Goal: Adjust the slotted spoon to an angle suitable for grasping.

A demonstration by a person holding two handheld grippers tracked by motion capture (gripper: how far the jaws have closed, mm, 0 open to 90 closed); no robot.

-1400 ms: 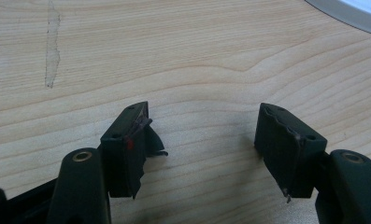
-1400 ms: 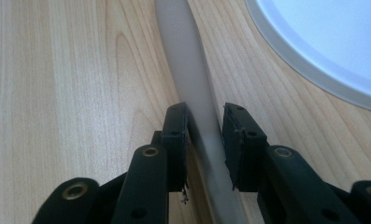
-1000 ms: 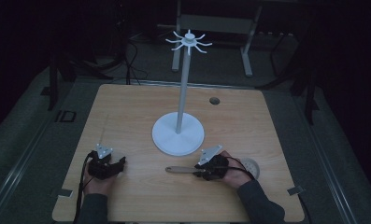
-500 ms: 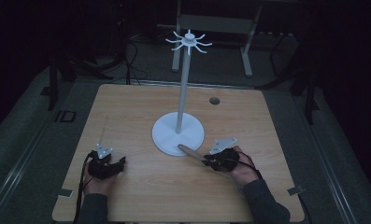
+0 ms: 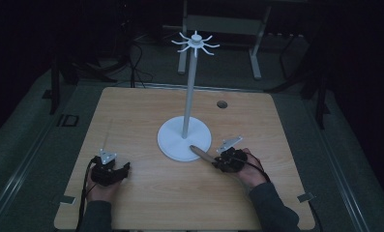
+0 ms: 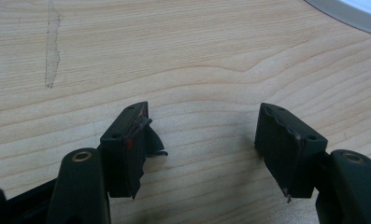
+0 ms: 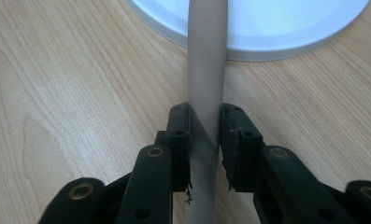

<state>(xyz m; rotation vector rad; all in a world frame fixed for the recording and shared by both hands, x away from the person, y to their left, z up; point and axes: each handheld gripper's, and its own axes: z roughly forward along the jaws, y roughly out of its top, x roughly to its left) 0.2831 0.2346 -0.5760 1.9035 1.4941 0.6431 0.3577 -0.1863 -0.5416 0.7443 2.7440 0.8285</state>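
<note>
A white stand (image 5: pixel 188 92) with a crown of hooks (image 5: pixel 195 43) rises from a round base (image 5: pixel 172 140) at the table's middle. My right gripper (image 5: pixel 214 162) sits just right of the base, shut on a grey-brown rod (image 5: pixel 200 153). The rod's far end lies over the base's rim. In the right gripper view the rod (image 7: pixel 206 70) runs straight out between the jaws of my right gripper (image 7: pixel 205 121) onto the base (image 7: pixel 276 28). My left gripper (image 5: pixel 124 169) rests at the front left, open. The left gripper (image 6: pixel 204 130) has nothing but bare wood between its jaws.
The wooden table (image 5: pixel 131 116) has a small round hole (image 5: pixel 222 104) at the back right. A faint streak (image 6: pixel 52 46) marks the wood ahead of the left gripper. The base's edge (image 6: pixel 356 11) lies to its far right. A metal frame (image 5: pixel 223 24) stands behind the table.
The right gripper has swung the rod from pointing left along the table to pointing up-left, its tip now over the stand's base. The left gripper has stayed put.
</note>
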